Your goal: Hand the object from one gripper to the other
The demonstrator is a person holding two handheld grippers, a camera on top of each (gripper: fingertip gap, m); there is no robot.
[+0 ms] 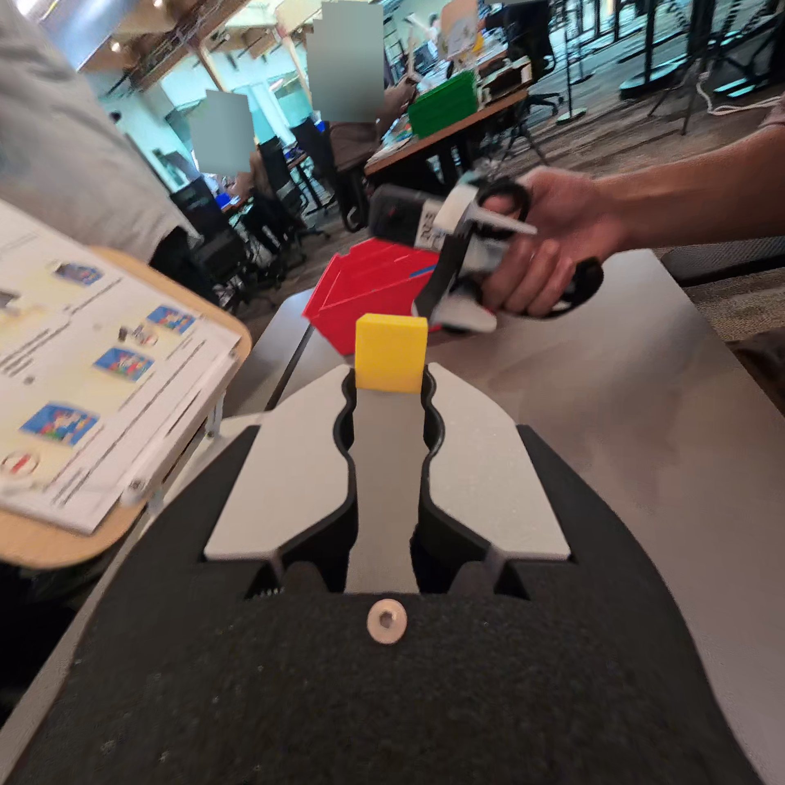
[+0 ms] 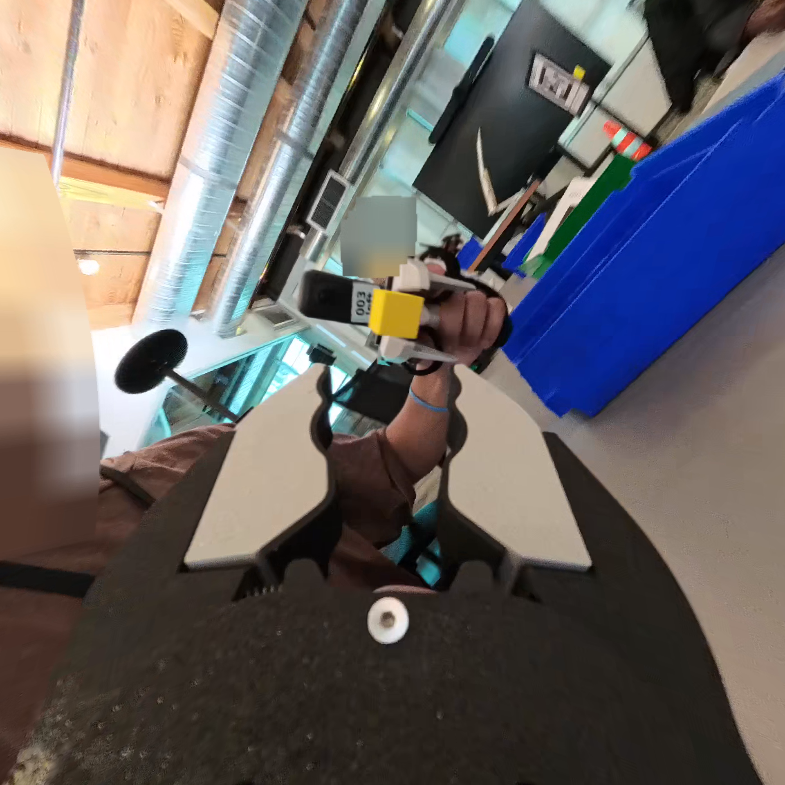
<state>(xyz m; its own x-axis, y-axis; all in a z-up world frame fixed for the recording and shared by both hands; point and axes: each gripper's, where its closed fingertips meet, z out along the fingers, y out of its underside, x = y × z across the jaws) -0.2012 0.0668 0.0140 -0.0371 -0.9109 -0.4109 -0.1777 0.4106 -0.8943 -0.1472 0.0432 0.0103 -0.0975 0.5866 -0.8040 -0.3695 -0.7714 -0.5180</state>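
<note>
Up close the left gripper point(image 1: 388, 382) pinches the small yellow plastic cube point(image 1: 391, 352) at its fingertips, farther off the right gripper point(image 2: 387, 382) waits spread and empty, and releasing early could drop it onto the grey table point(image 1: 594, 424).

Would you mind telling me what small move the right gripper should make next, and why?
Probably advance the right gripper toward the yellow block until its open jaws straddle it. The left gripper is shut on the block, whose far end sticks out free, while the right gripper is empty and apart from it, pointing roughly its way. Closing should wait until the block sits between the jaws.
</note>
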